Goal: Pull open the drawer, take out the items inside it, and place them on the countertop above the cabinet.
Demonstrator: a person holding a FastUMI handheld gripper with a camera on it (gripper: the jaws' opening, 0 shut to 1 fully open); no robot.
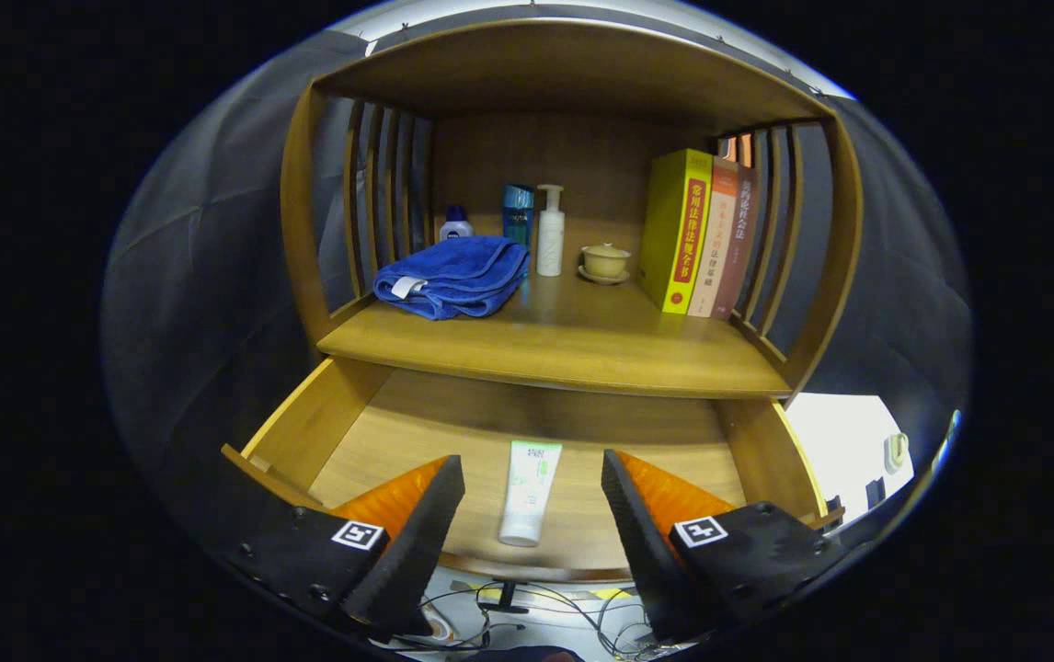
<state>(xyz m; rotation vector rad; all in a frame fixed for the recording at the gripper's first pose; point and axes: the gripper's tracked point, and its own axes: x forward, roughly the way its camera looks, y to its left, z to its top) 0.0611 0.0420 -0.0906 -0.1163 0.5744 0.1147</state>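
We have the hand-held gripper point(532, 515) released, its two fingers spread wide and pressing on nothing, poised over the front of the drawer point(306, 432), which already stands pulled out. Between the fingers and just ahead of them lies a white tube point(527, 492) flat on the drawer floor, lengthwise toward us with its cap end nearest — it looks to be the only item in the drawer, and it is untouched.

To take it well, we judge it best to come straight down with the tube centred between the fingers and close across its narrow width near the middle. The drawer's front edge sits close beneath the fingers, and the worktop point(564, 354) overhangs the rear of the drawer, so the lift should come back toward us before rising.

Beyond, the worktop carries a folded blue towel point(453, 274), bottles point(550, 230), a small lidded cup point(605, 261) and upright books point(679, 230) — the open front middle seems the safest landing.
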